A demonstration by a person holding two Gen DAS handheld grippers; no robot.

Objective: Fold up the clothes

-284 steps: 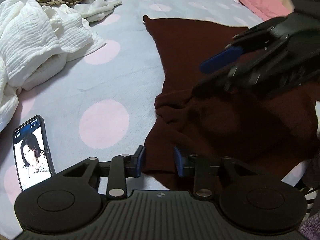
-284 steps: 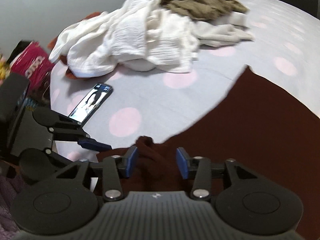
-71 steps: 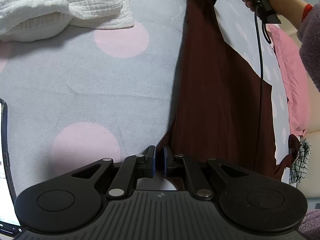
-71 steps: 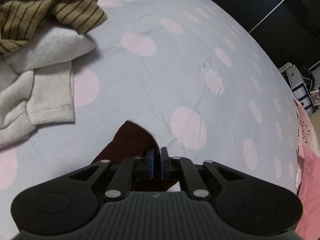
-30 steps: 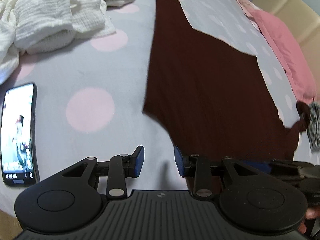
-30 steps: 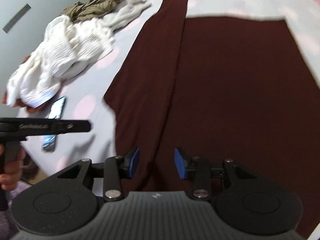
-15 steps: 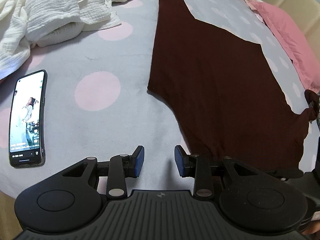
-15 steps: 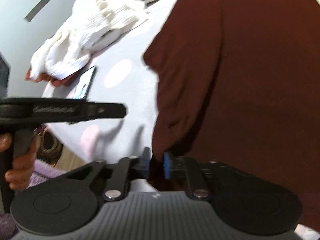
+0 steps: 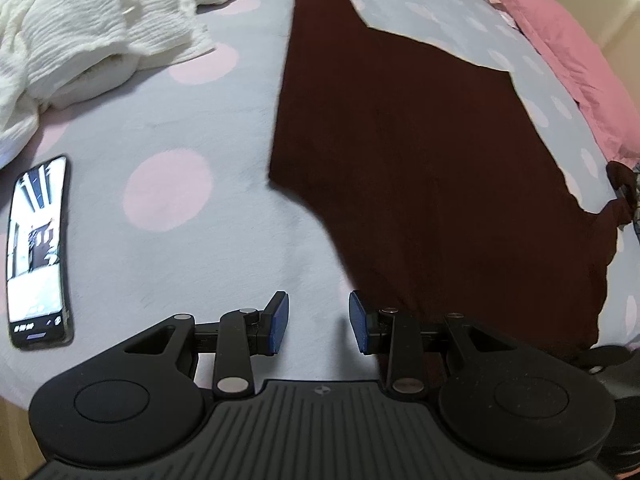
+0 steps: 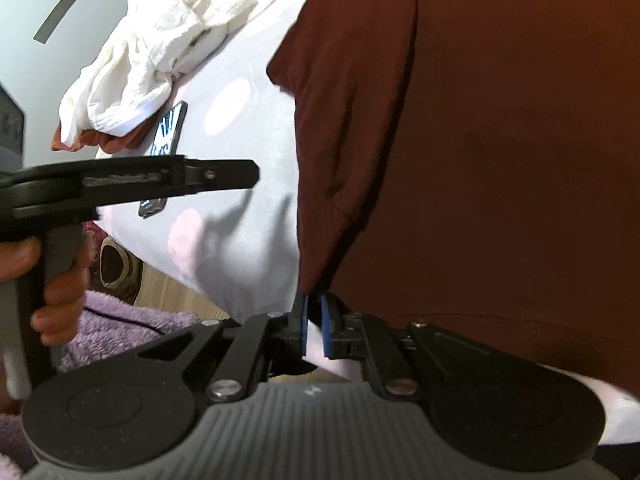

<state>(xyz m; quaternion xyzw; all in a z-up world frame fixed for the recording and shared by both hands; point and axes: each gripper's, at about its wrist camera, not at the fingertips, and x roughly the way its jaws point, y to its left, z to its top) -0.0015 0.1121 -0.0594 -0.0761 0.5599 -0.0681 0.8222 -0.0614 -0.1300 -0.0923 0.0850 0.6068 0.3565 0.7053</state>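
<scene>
Maroon garment (image 9: 420, 152) lies spread flat on the polka-dot bed (image 9: 168, 248), from 12 to 4 o'clock in the left wrist view. Left hand-held gripper (image 9: 314, 322) tilts steeply down over bare bedsheet at the garment's near edge, its blue pads apart, nothing between them. Right hand-held gripper (image 10: 313, 328) is pinched together on the garment's near hem. One phone (image 9: 38, 252) lies at 9 o'clock, one white clothes pile (image 9: 80, 36) at 10, one pink pillow (image 9: 568, 60) at 2. A second ago the right pads stood apart above the cloth.
</scene>
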